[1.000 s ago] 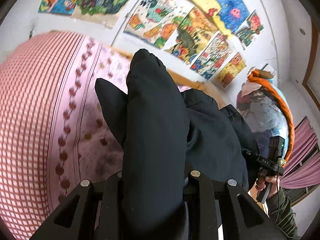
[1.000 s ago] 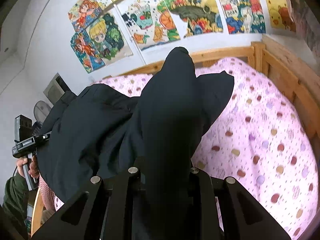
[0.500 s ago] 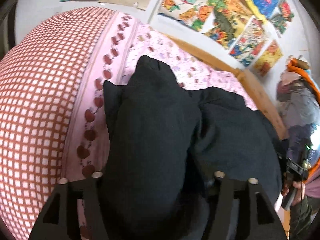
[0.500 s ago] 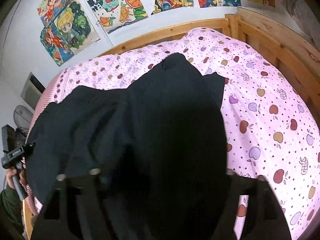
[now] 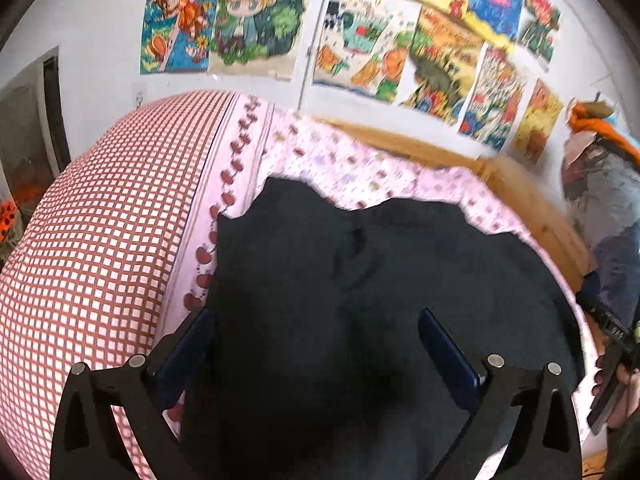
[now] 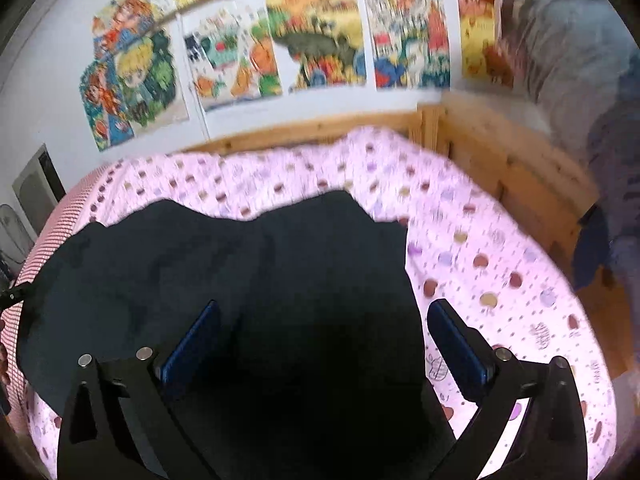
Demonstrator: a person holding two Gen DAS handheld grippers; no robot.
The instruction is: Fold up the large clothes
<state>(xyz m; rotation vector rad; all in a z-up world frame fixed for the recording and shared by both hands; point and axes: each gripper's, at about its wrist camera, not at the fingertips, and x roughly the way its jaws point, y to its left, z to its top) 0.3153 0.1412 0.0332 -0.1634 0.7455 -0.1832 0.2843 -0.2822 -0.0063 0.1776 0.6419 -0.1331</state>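
Note:
A large dark navy garment (image 5: 360, 280) lies spread on the pink apple-print bed sheet (image 5: 360, 172); it also shows in the right wrist view (image 6: 260, 272). My left gripper (image 5: 316, 320) is open above the garment's left part, its blue-padded fingers (image 5: 448, 352) wide apart with cloth lying between and below them. My right gripper (image 6: 324, 312) is open above the garment's right part, its fingers (image 6: 192, 340) spread. Neither gripper holds cloth. The other gripper (image 5: 612, 332) and a hand show at the right edge of the left wrist view.
A red-and-white checked cover (image 5: 100, 240) lies on the bed's left. A wooden bed frame (image 6: 500, 168) runs along the far and right sides. Posters (image 6: 320, 40) cover the wall. A pile of clothes (image 6: 580, 60) sits at the right.
Both grippers have opened and let go of the garment's ends, which now lie flat on the bed. Both have pulled back and risen.

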